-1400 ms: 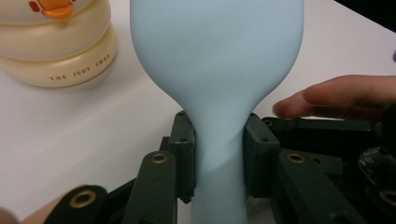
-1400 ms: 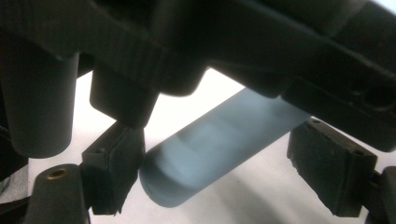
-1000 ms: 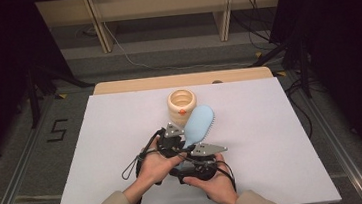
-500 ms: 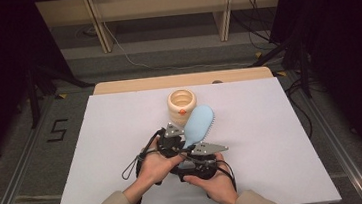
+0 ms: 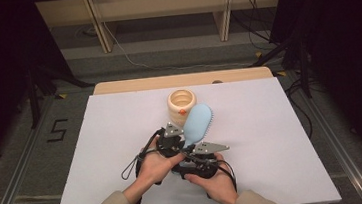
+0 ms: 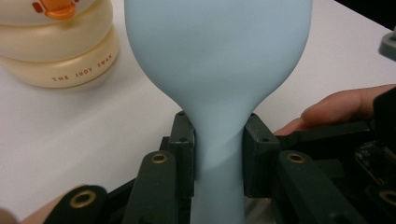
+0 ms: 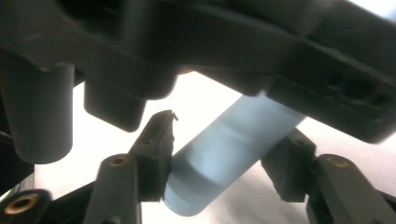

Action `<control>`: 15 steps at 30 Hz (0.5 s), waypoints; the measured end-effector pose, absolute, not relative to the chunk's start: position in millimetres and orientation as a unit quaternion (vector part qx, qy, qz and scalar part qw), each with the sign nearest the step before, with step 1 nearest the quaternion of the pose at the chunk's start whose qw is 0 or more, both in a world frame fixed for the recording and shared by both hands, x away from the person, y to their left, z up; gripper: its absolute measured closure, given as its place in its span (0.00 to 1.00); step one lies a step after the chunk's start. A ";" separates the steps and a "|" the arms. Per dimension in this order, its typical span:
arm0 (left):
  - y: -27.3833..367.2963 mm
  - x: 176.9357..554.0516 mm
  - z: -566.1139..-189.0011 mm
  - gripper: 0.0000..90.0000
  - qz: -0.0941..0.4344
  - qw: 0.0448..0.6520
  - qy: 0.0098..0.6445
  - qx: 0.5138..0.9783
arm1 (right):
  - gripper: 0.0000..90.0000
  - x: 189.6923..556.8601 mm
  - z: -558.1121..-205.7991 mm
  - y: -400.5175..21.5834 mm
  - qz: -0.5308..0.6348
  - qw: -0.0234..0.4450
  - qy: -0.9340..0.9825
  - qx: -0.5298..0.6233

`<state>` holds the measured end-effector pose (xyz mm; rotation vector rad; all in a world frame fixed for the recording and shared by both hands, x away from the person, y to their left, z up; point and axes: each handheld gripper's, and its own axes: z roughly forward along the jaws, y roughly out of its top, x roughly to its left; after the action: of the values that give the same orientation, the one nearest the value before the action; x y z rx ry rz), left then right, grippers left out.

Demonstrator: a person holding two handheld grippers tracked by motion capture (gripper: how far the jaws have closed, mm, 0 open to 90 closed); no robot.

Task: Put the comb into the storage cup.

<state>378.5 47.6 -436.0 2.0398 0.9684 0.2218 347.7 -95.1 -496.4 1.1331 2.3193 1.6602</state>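
Note:
A light blue brush lies with its head toward the cream cup. My left gripper is shut on the brush's narrow neck, with both pads pressed against it. My right gripper sits just behind, under the left gripper's body. Its jaws have just been closing around the end of the brush handle. One pad touches the handle, and the other stands a sliver off it.
The cream cup, which has a duck face and ribbed sides, stands close to the left of the brush head. A white board covers the table. Dark stands and cables surround the table on the floor.

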 end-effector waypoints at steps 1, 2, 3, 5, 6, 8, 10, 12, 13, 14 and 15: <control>47.7 378.4 -435.5 0.77 0.089 0.423 0.386 0.815 | 0.56 348.1 -496.2 -95.8 0.540 0.038 0.755 0.370; 47.7 378.3 -435.3 0.77 0.090 0.423 0.385 0.815 | 0.58 348.5 -496.1 -96.5 0.540 0.038 0.753 0.373; 47.6 378.0 -435.1 0.77 0.090 0.424 0.385 0.815 | 0.58 348.5 -496.1 -96.7 0.540 0.036 0.752 0.375; 47.2 377.7 -435.2 0.77 0.091 0.424 0.384 0.815 | 0.60 349.4 -496.6 -98.0 0.540 0.036 0.750 0.379; 47.1 377.6 -435.1 0.77 0.092 0.423 0.384 0.816 | 0.61 349.7 -496.8 -98.7 0.540 0.035 0.749 0.382; 46.9 377.5 -435.2 0.77 0.092 0.424 0.383 0.816 | 0.64 350.6 -497.3 -100.2 0.541 0.027 0.743 0.393; 46.9 377.2 -434.7 0.76 0.092 0.424 0.382 0.816 | 0.67 351.6 -498.1 -102.0 0.542 0.022 0.738 0.402; 46.8 377.0 -434.3 0.76 0.095 0.423 0.379 0.818 | 0.68 352.2 -498.3 -103.3 0.543 0.018 0.732 0.411; 46.5 376.8 -434.3 0.76 0.096 0.422 0.378 0.818 | 0.69 352.5 -498.6 -103.6 0.545 0.015 0.730 0.413; 46.3 376.7 -434.4 0.76 0.097 0.421 0.378 0.819 | 0.69 352.7 -498.8 -103.7 0.546 0.012 0.727 0.416; 46.2 376.6 -434.7 0.76 0.098 0.419 0.376 0.821 | 0.69 352.8 -499.0 -103.7 0.545 0.009 0.726 0.419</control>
<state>376.6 46.2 -434.7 2.0575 0.9416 0.2460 352.8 -103.7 -499.0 1.3083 2.2683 1.7014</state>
